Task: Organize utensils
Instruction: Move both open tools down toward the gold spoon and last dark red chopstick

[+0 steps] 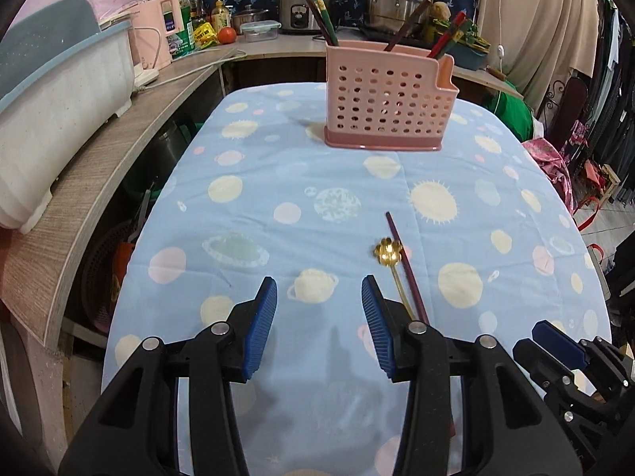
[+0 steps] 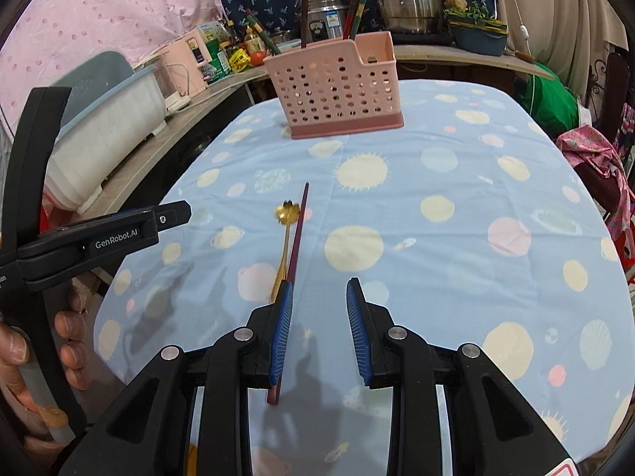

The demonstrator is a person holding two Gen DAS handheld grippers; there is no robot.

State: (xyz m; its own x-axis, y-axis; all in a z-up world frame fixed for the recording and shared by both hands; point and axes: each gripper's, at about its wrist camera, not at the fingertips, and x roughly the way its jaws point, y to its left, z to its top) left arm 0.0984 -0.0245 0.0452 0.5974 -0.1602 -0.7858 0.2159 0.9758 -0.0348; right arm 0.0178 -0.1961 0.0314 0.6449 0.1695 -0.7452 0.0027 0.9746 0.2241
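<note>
Blue-padded jaws of the right gripper [image 2: 319, 297] hang part open over the tablecloth [image 2: 456, 182], empty, with the dark chopstick [image 2: 298, 234] running under the left pad; likely lined up for a pick. Left gripper [image 1: 319, 297] too stands part open on nothing, the gold flower spoon [image 1: 388, 252] and that chopstick just off its right side. Both utensils lie touching, side by side, well short of the pink holder [image 1: 387, 95], already bristling with chopsticks, so these two look like the last stragglers
</note>
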